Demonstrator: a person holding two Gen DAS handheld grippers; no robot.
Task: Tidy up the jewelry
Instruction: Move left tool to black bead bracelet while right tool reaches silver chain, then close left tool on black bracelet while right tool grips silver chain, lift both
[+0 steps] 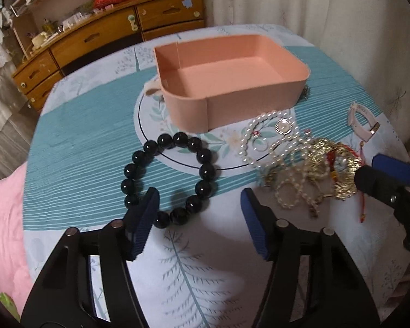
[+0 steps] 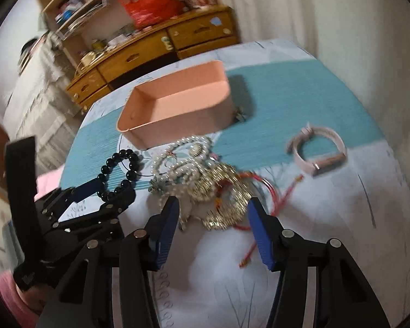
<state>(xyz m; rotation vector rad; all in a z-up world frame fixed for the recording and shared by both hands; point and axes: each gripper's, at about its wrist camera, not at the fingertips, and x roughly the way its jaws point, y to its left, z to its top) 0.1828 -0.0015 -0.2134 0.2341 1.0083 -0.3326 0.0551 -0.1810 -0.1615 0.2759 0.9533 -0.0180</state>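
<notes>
Jewelry sitting loose on a patterned tablecloth [image 1: 68, 142]; pink tray [image 1: 232, 82] lying at 12 o'clock in the left wrist view, nothing showing inside it; black bead bracelet [image 1: 172, 175] lying flat just in front of the tray, its near arc passing under the left gripper [image 1: 199, 205], whose blue pads are standing wide apart and gripping nothing, left pad overlapping the beads at 7 o'clock of the ring; pearl strands [image 1: 268, 136] tangling at 3 o'clock of the bracelet, running into a gold ornament [image 2: 227, 191] with red cord [image 2: 276, 199]; right gripper [image 2: 211, 207] hovering released over that tangle, pads straddling the gold piece, contact unclear through the blur; pink watch [image 2: 317, 150] lying apart at 2 o'clock in the right wrist view; wooden dresser [image 1: 95, 38] standing behind the table.
</notes>
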